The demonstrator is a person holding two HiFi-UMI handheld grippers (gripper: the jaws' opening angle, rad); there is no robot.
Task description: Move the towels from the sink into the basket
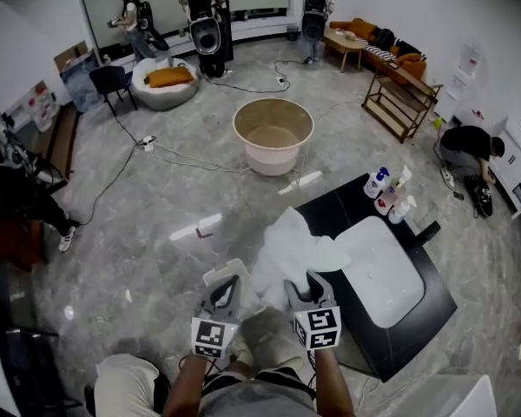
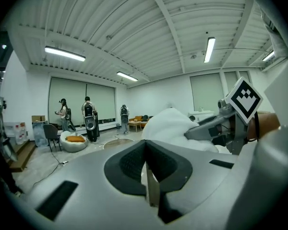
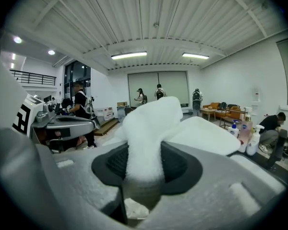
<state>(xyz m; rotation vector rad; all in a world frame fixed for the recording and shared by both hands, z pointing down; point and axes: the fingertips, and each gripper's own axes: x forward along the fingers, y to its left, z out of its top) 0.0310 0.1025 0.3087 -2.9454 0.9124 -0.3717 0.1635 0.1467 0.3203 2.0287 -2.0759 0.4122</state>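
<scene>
**Towel in transit between sink and basket.** A white towel (image 1: 286, 243) is held up between the two tools, near the person and just left of the sink (image 1: 391, 276). In the head view its right edge overlaps the sink's near-left corner, but the bulk of the cloth hangs over the floor (image 1: 156, 233).

**Right tool** (image 3: 144, 153): the jaws are partly closed and clamped on a thick fold of the towel, which bulges up out of the pads.

**Left tool** (image 2: 145, 150): the jaws are drawn almost together. A thin pale strip shows between them, judged to be a thin edge of the same towel, since the cloth lies around this tool's tip in the head view.

**Basket** (image 1: 273, 159): a round tub on the floor, farther off and well apart from the towel. Its inside looks bare, with no white cloth visible.

**Sink**: a white basin set in a dark desk (image 1: 425, 301), with bottles (image 1: 388, 194) at the desk's far end. No other towel can be made out in it, though white cloth on a white basin would be hard to see.

**Progress (judgement)**: the towel has been picked up and lifted out of the sink. The carry across to the far basket and the release into it are still to come, so nothing has been delivered yet
</scene>
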